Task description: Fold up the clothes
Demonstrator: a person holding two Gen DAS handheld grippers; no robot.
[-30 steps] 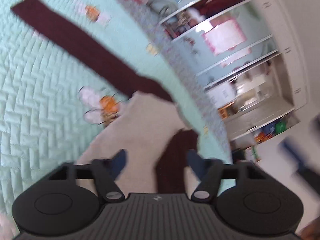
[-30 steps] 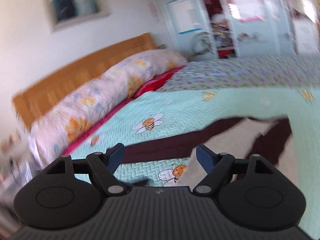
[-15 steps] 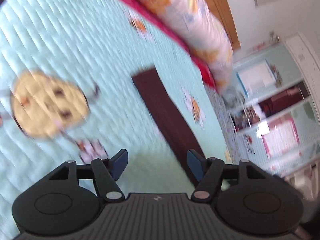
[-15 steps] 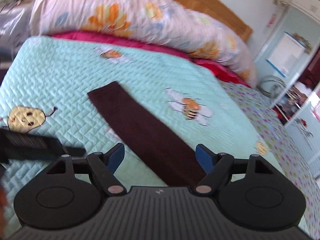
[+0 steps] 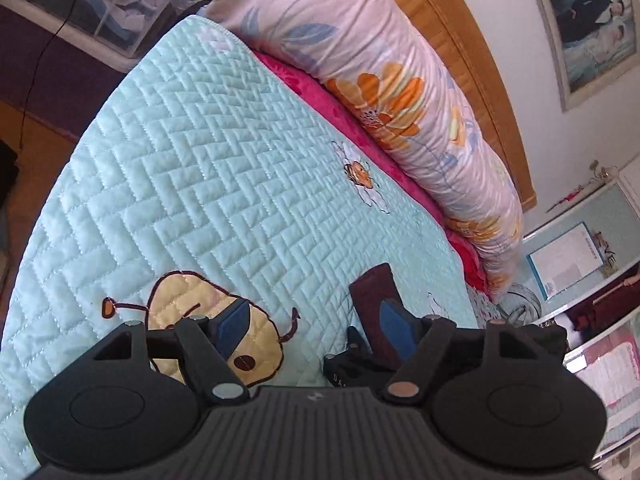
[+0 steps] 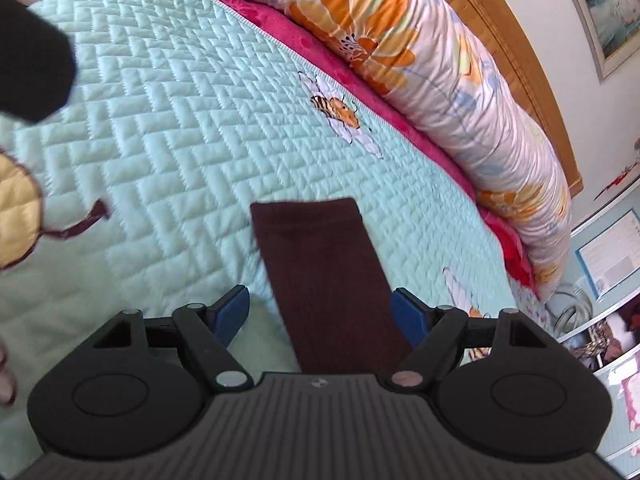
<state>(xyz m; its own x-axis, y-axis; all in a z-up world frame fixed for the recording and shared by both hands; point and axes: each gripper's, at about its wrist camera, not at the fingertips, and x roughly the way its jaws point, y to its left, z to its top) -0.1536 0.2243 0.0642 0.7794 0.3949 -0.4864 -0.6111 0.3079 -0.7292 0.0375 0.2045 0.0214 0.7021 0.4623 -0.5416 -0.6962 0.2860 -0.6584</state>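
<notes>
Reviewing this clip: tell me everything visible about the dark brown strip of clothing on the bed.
The dark brown strip of clothing is a long, narrow band of soft, matte fabric with a straight squared end. It lies flat and smooth on the mint quilted bedspread, end pointing toward the floral pillow. Its near part runs under the open right gripper, between the blue pads; whether they touch it is unclear. The left wrist view shows the same end.

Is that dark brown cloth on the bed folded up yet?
No: the brown cloth lies spread flat as one long strip on the quilt.
</notes>
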